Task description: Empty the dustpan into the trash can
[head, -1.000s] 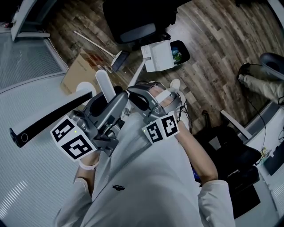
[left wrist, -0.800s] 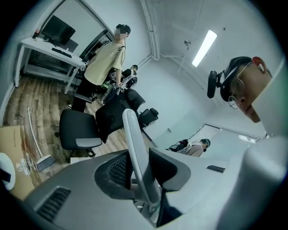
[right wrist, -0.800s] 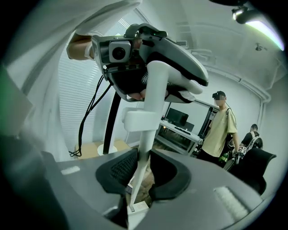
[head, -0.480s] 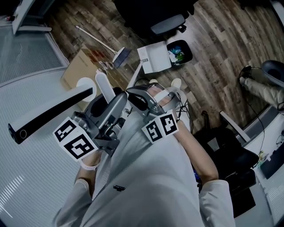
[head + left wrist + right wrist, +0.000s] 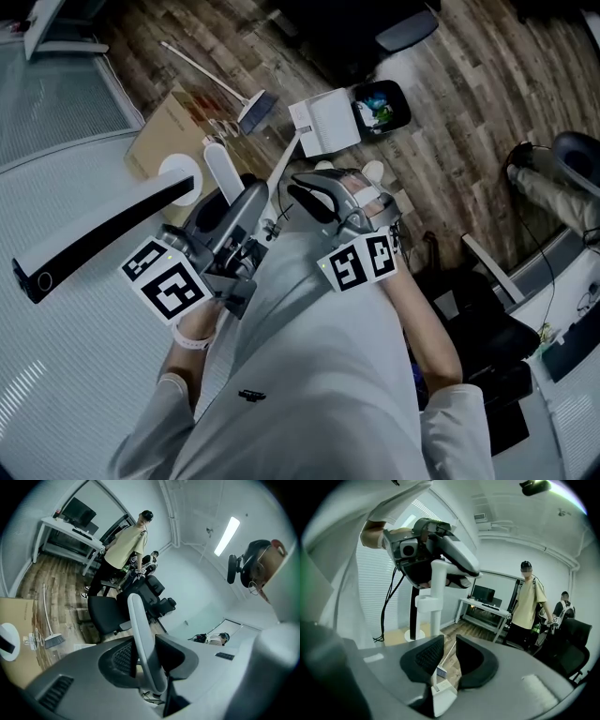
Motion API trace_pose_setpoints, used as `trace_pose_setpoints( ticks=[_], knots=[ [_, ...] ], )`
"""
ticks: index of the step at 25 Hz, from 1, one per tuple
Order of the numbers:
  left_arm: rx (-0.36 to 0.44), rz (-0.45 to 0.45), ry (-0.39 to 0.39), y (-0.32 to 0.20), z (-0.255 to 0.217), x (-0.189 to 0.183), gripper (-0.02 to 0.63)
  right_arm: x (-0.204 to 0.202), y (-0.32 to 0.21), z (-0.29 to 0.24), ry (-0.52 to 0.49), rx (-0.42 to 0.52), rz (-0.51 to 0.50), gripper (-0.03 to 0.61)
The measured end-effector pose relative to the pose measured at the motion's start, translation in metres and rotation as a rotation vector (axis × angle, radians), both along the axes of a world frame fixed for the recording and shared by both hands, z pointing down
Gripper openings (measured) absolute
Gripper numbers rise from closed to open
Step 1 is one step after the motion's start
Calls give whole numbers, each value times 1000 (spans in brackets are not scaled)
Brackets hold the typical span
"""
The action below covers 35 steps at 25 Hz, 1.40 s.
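Two tongs: my left tongs (image 5: 146, 656) pinch a white bar (image 5: 223, 173), prob. the handle; right tongs (image 5: 445, 660) wide, empty. Dustpan (image 5: 326, 122) sits just beside trash can (image 5: 405, 105); I guess light, stiff, lift by handle.

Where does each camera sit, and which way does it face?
Head view: on the head, facing steeply down at dustpan and trash can; shows torso, left gripper, right gripper.
Left gripper view: on that gripper, facing an office chair; jaws shut on a white bar.
Right gripper view: on that gripper, facing the dustpan through jaws apart, just closed slightly; left gripper above.
Shared: the dustpan, in head and right gripper views.
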<state>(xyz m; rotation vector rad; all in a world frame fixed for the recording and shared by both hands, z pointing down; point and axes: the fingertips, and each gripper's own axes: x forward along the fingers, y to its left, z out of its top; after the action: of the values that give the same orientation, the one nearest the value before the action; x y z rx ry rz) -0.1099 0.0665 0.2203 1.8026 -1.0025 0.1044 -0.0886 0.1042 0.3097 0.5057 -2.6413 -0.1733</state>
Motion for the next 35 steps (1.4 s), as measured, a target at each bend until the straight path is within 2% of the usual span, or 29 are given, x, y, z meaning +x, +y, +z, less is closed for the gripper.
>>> trace_pose_setpoints(
  ticks=[7, 15, 26, 35],
  knots=[
    [-31, -46, -3, -18, 47, -14, 108, 14, -27, 15, -2, -62, 105, 18],
    [-71, -110, -2, -45, 115, -28, 106, 13, -38, 30, -16, -146, 117, 17],
    [-116, -155, 7, -78, 201, -37, 103, 4, -55, 56, -52, -326, 124, 18],
    [-175, -216, 27, -97, 252, -44, 98, 13, -74, 71, -56, -357, 179, 18]
  ],
)
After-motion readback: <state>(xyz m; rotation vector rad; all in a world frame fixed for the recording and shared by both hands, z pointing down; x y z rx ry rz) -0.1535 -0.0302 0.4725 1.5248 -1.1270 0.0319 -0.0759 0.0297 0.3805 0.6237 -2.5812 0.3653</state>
